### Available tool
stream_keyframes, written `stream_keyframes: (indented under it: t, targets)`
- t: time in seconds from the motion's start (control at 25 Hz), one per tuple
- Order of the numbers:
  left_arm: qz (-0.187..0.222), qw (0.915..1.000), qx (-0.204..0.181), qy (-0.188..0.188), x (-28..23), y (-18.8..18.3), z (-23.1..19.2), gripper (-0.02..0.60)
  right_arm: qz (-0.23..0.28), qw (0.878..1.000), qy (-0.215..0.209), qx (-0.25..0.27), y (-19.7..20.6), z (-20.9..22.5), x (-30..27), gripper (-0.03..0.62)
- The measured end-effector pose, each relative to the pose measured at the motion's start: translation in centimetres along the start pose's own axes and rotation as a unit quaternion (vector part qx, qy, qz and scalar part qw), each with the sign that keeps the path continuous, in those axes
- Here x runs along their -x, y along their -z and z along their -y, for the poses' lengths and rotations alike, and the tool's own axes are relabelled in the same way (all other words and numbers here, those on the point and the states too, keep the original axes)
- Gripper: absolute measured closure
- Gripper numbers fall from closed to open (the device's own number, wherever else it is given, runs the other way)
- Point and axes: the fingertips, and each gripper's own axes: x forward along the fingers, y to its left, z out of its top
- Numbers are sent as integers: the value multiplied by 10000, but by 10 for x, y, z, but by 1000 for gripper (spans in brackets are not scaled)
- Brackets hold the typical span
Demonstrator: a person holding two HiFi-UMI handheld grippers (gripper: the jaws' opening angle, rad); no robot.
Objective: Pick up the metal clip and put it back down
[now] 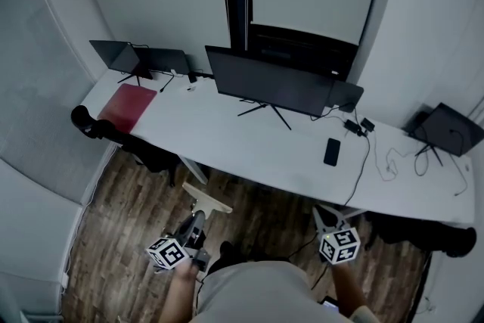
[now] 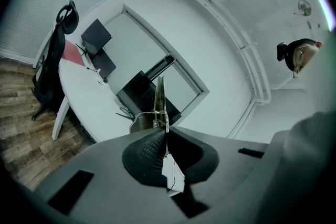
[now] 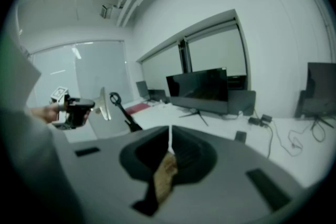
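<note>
- The left gripper (image 1: 198,218) is held low in front of the person, over the wooden floor (image 1: 128,223). Its marker cube (image 1: 168,253) sits just above the hand.
- In the left gripper view its tongs (image 2: 165,131) are pressed together on the base of the metal clip (image 2: 160,98). The clip sticks straight out beyond the tips and is seen edge-on, with its spring just above the pads.
- From the head view the metal clip (image 1: 209,198) shows as a pale flat piece in the air, short of the desk edge and touching nothing but the tongs.
- The right gripper view catches the same grip from the side: the left gripper (image 3: 86,106) with the clip (image 3: 103,104) as a broad blade at its tip.
- The right gripper (image 1: 326,216) hangs level with the left one, well apart from it. Its tongs (image 3: 170,137) are closed against each other with nothing between them.
- Beyond both lies the white desk (image 1: 227,134), with a dark phone (image 1: 331,151) lying flat near its front edge.
- Farther back a large monitor (image 1: 268,79) stands on a thin stand, with cables (image 1: 393,159) trailing to its right.
- A red mat (image 1: 127,104) lies at the desk's left end, and an office chair (image 1: 91,123) stands beside it.
- A laptop (image 1: 446,128) on a stand sits at the far right end.
</note>
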Motion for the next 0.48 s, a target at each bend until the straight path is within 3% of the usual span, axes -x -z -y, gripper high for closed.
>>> stream_keyframes:
  t: [0.48]
  targets:
    - [-64,10000,21,-3,-21,-16,-18,549,-163,9998,47,-56,-6,0,-29,559]
